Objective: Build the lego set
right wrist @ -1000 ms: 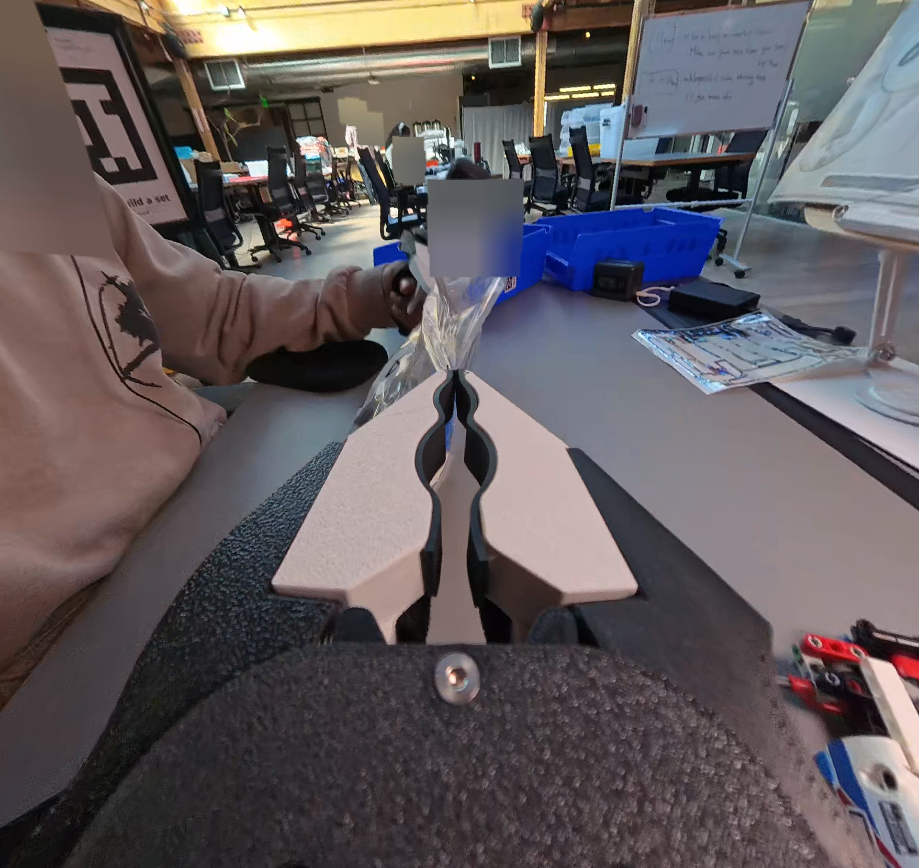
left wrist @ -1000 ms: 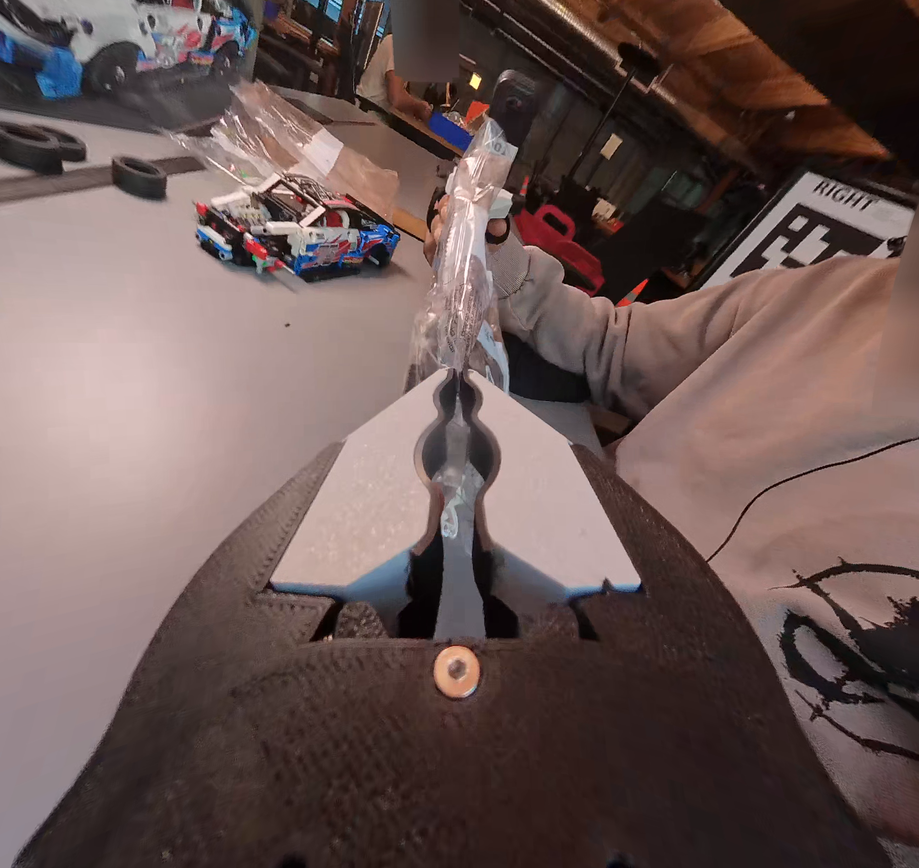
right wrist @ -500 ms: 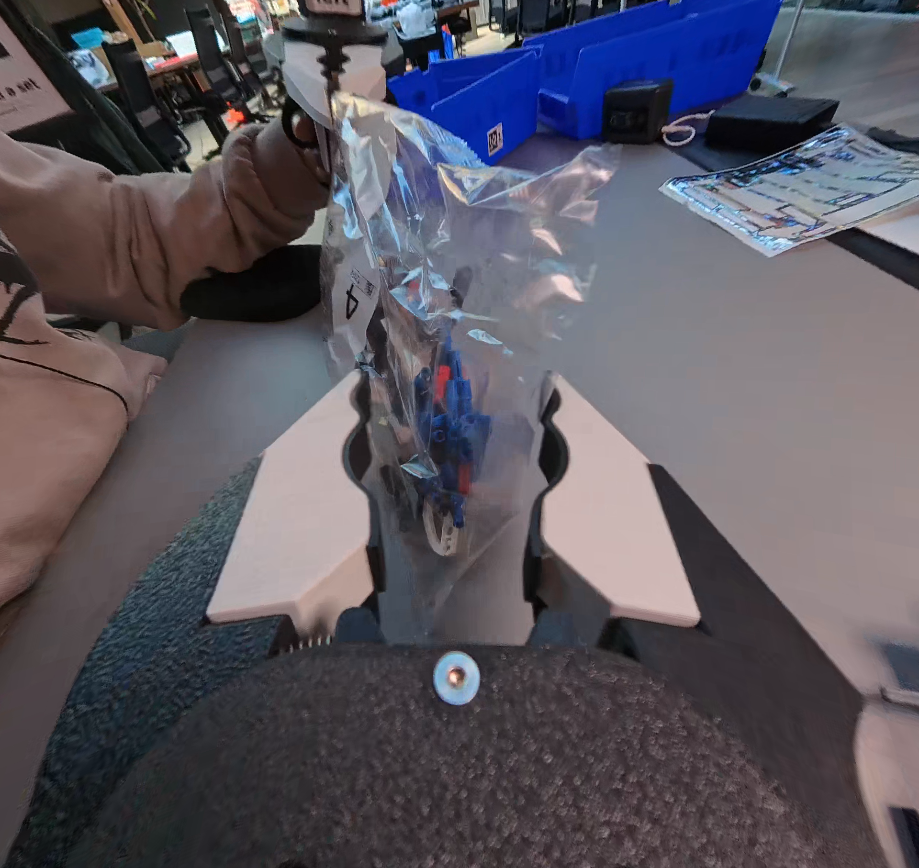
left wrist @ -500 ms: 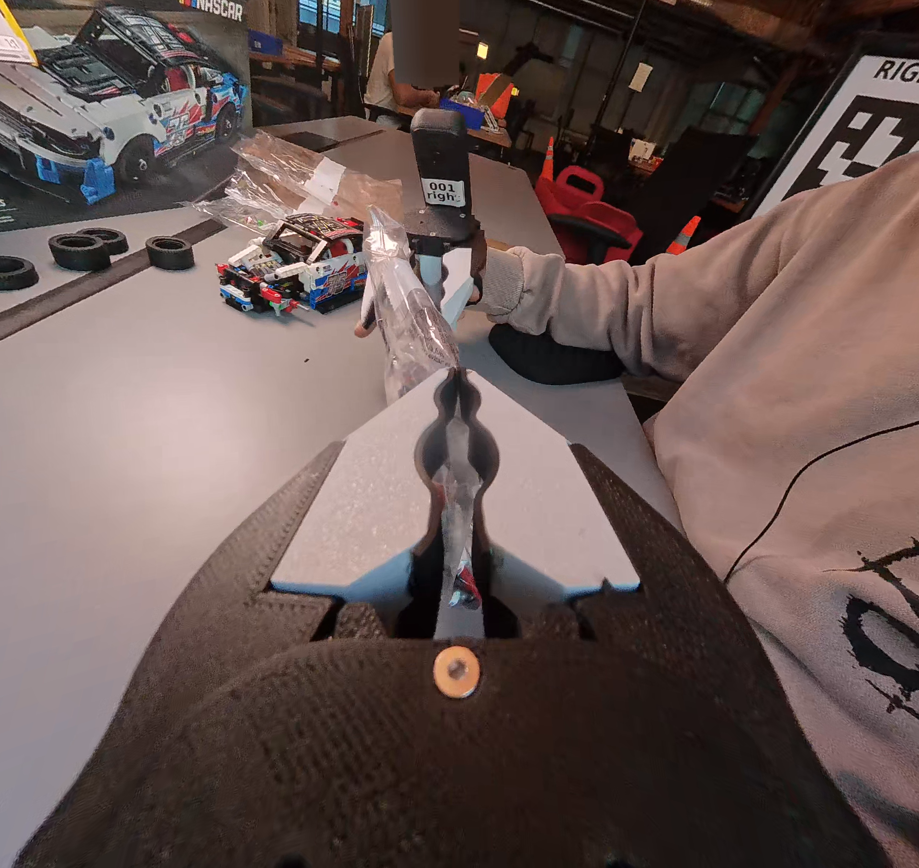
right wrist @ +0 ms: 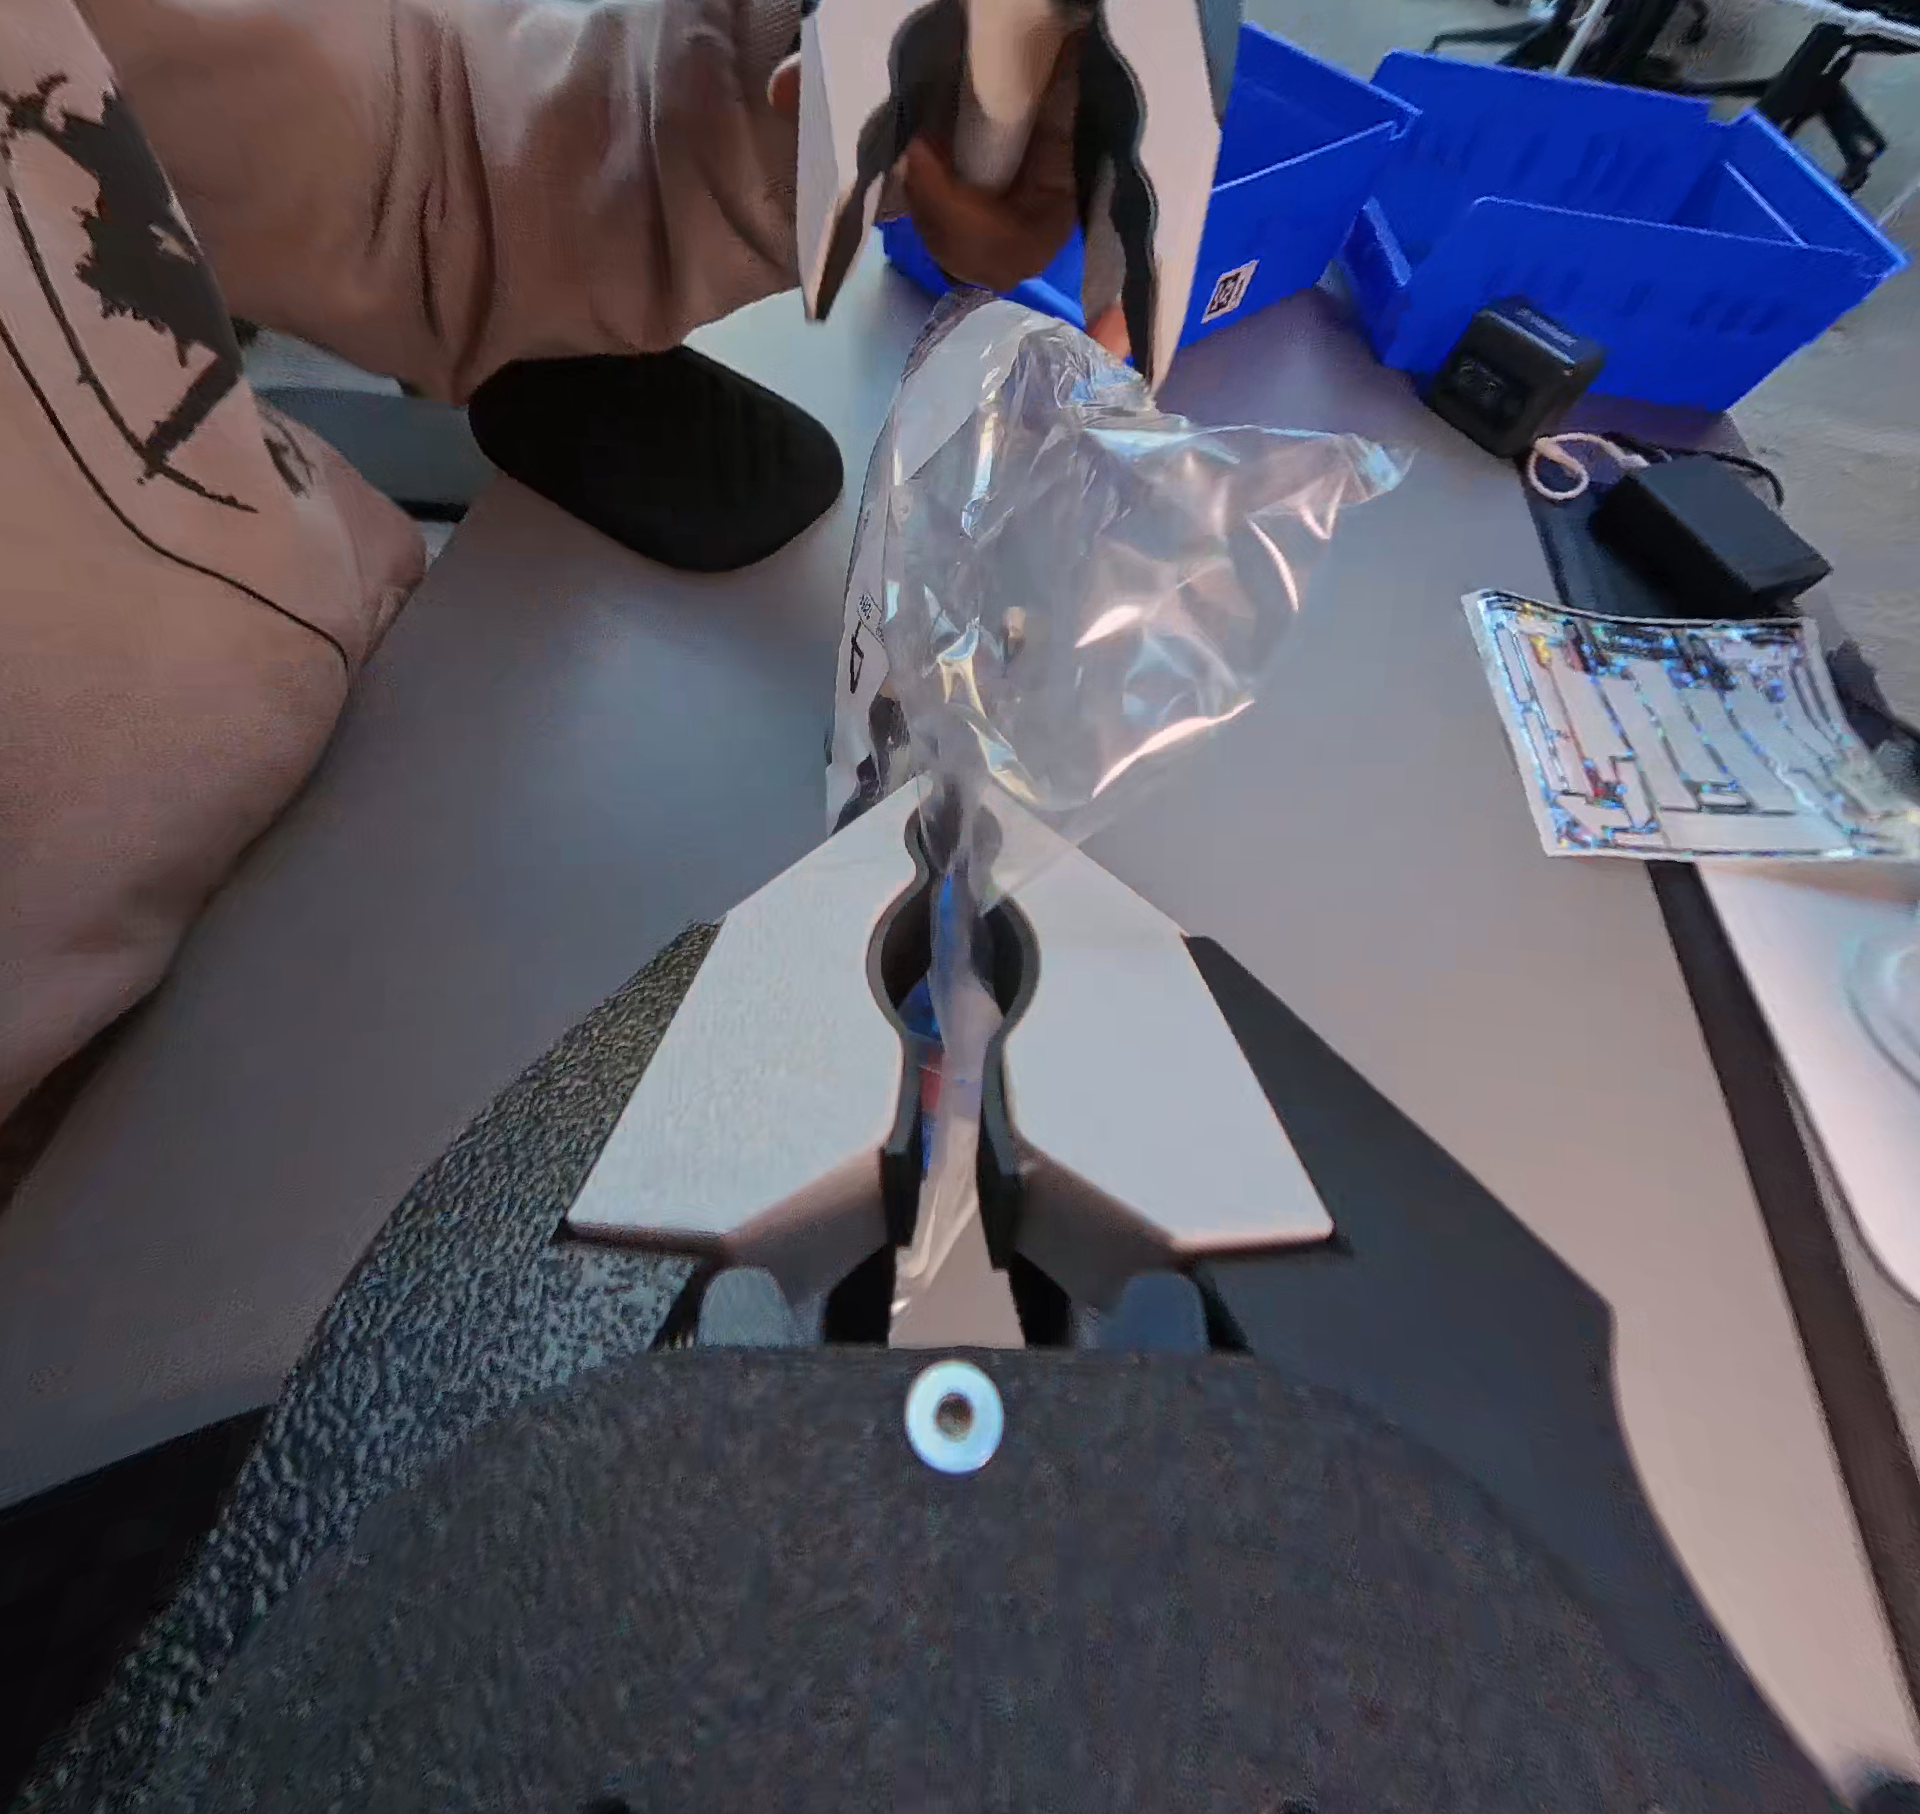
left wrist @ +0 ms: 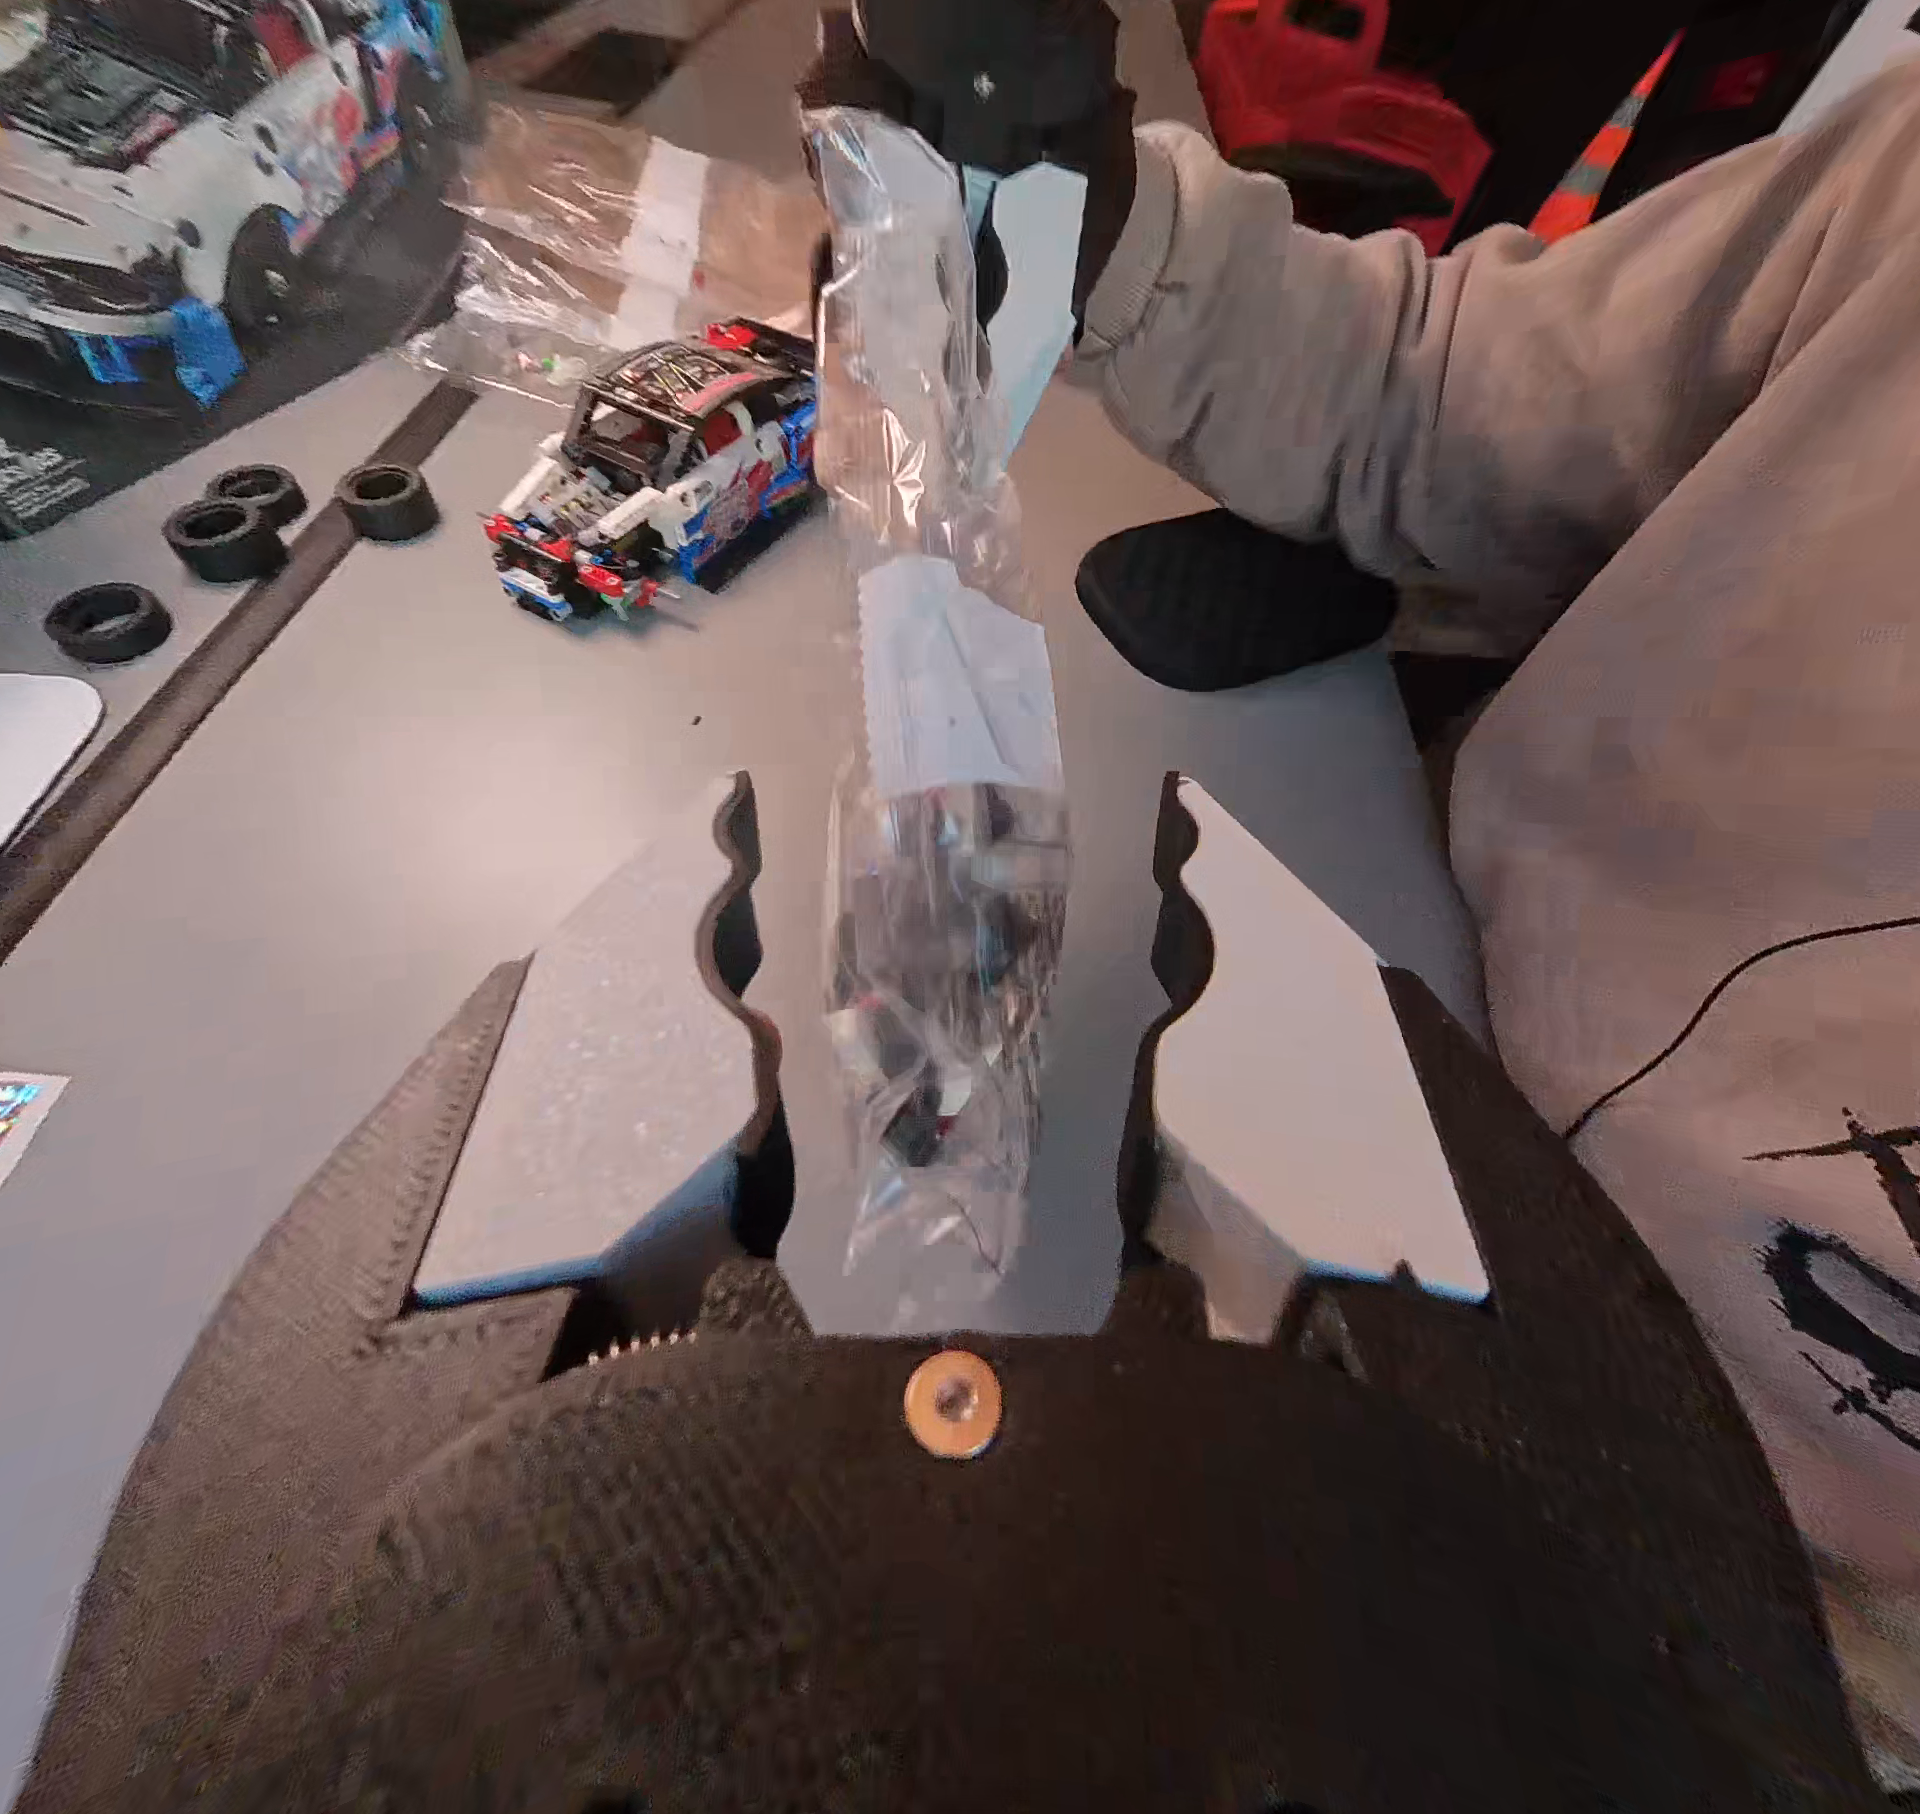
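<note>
Right wrist view: my right gripper (right wrist: 954,834) is pinched tight on the clear plastic bag (right wrist: 1081,601) of lego pieces, hung above the grey table (right wrist: 1351,933) — my left gripper (left wrist: 954,788) has its jaws spread wide around the bag's lower end, not clamping. Farther out sit the half-built lego car (left wrist: 665,491), four loose black tyres (left wrist: 223,538), and a sticker sheet (right wrist: 1683,725).

White label with dark print on the clear bag (right wrist: 1049,621), over the desk (right wrist: 623,725). Small square code sticker on the front of the near blue bin (right wrist: 1288,195). Print on the car box (left wrist: 208,154), too blurred to read. Fine printing on the shiny sticker sheet (right wrist: 1683,736). Dark graphic on the sweatshirt (right wrist: 156,258).
</note>
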`<action>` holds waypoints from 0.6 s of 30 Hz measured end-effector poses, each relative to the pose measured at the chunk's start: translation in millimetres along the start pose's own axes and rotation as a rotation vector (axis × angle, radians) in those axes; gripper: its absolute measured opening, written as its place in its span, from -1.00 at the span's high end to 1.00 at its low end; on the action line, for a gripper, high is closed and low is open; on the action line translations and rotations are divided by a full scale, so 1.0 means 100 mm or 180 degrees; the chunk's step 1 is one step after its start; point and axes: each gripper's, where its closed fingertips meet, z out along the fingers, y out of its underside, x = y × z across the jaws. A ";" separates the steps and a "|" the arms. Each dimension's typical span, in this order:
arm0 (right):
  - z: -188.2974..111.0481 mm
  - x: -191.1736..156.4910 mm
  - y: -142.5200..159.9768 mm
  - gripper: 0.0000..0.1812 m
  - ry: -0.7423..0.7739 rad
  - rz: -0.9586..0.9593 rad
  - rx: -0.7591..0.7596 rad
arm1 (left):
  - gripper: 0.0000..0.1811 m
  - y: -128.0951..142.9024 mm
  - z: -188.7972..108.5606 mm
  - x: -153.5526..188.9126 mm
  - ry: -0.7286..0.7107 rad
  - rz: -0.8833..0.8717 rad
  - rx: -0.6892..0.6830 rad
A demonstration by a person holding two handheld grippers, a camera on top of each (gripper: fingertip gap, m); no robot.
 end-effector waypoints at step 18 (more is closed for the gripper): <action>0.24 0.29 0.23 0.50 0.0541 0.1628 0.1481 | 1.00 -0.32 0.18 -0.39 0.0158 -0.0671 0.1628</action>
